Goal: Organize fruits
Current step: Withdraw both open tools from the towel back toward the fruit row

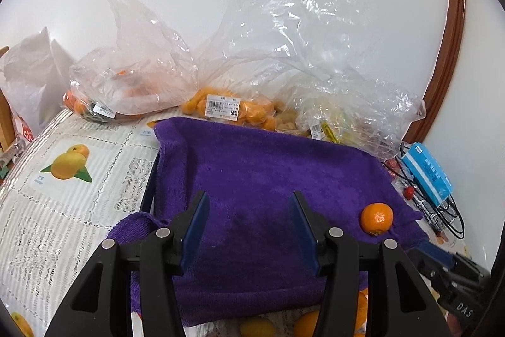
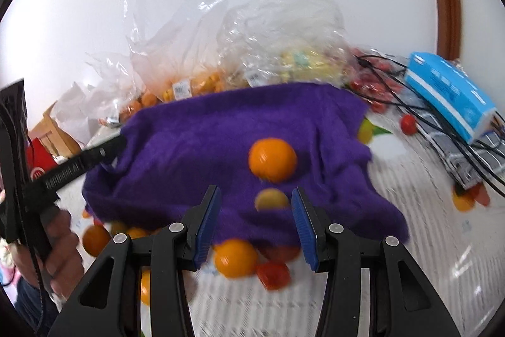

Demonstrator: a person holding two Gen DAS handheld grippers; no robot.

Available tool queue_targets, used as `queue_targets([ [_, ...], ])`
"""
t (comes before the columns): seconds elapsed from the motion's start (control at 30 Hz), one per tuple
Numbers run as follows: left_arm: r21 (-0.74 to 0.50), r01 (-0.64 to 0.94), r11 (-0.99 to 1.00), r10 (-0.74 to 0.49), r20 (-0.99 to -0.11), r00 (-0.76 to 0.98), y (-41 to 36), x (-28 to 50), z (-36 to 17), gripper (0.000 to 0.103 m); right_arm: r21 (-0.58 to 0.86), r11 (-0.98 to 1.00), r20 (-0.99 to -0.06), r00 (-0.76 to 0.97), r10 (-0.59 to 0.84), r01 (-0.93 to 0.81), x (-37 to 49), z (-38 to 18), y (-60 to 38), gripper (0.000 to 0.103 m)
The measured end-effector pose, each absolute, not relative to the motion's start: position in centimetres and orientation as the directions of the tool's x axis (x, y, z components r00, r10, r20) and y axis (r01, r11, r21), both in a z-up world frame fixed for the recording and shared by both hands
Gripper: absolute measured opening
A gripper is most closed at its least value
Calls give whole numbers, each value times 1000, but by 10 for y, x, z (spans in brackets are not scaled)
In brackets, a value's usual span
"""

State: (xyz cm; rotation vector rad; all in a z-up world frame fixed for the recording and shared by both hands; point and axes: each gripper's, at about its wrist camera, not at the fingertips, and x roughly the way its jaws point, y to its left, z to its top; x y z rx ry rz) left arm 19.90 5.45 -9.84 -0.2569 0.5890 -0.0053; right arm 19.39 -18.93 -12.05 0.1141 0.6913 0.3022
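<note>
With both the left gripper and right gripper apart and empty, the mandarin near the purple towel edge could roll off if nudged

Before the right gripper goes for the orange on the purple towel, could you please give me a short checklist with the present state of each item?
1. Right gripper jaws apart and empty: ok.
2. Orange lying free on the purple towel, nothing covering it: ok.
3. Orange lined up ahead of the right gripper's jaws: roughly ok, it sits beyond the fingertips, slightly right of centre.
4. Left gripper open, empty and clear of the orange: ok.
5. Sharp view for aiming: not ok, the right wrist picture is blurred.
6. Whether the orange will stay put on the rumpled towel: cannot tell.
</note>
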Motion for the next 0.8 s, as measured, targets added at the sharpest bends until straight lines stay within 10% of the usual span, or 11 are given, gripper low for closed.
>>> queue_targets([
  [0.8, -220, -112, 969, -23, -531, 847, 75, 149, -103, 51, 117, 951, -715, 640, 280, -285, 173, -153, -186, 42],
])
